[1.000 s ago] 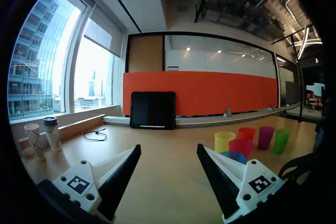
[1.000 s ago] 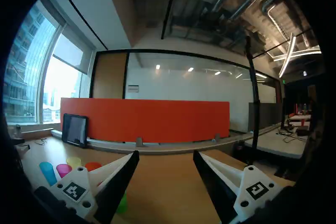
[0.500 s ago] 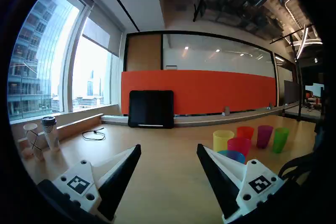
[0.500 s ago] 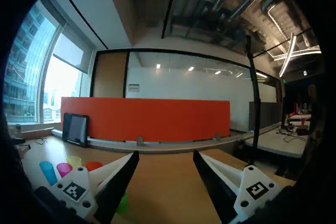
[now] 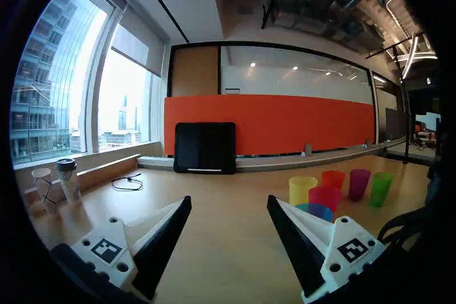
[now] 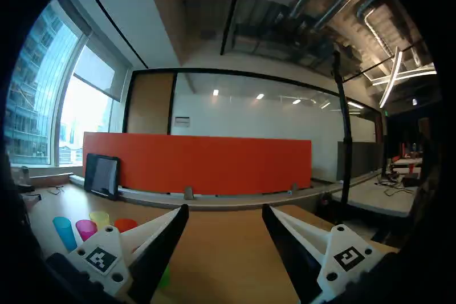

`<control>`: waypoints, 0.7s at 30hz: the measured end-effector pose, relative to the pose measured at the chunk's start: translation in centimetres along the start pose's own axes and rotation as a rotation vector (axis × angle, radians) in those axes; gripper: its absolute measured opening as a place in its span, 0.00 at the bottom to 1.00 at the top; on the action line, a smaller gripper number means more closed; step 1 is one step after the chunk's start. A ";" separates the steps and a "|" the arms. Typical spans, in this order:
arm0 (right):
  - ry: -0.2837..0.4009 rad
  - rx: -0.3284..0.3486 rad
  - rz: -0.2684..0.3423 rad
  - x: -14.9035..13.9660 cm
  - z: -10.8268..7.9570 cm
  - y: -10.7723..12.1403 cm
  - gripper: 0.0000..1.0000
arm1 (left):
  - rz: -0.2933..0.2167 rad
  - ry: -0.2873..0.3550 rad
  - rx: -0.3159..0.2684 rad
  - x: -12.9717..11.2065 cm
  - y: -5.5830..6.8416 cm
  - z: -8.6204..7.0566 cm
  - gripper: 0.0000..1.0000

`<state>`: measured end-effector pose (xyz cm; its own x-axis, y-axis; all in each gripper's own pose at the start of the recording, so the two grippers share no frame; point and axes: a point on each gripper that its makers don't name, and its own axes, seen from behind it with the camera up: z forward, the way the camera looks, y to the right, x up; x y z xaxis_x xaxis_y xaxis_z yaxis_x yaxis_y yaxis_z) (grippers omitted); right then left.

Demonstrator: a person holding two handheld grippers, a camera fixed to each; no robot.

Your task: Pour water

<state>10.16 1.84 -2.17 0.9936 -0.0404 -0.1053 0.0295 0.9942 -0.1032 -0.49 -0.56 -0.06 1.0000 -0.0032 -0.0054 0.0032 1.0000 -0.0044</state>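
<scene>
Gaping right gripper over wooden table

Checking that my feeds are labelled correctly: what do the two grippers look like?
The left gripper and right gripper match: each has two white wedge-shaped fingers with black inner faces, and each finger carries a square black-and-white marker and small screw holes. What looks like a black cable loops beside the left gripper.
</scene>
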 end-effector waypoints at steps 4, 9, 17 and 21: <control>0.005 0.013 -0.006 -0.3 0.1 -0.1 1.00 | 0.000 0.000 0.000 0.0 0.0 0.0 0.99; 0.003 0.033 -0.017 -1.4 0.5 -0.4 1.00 | 0.000 0.000 0.000 0.0 0.0 -0.1 0.99; -0.013 0.049 0.012 -3.7 1.3 -0.6 1.00 | 0.000 0.000 0.000 0.0 0.1 0.0 0.99; -0.023 0.051 0.017 -4.8 1.5 -0.6 1.00 | 0.000 0.000 0.000 0.0 0.1 0.0 0.99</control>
<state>5.58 1.60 -0.08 0.9963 -0.0218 -0.0834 0.0176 0.9985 -0.0511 -0.49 -0.48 -0.06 1.0000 -0.0032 -0.0053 0.0032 1.0000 -0.0042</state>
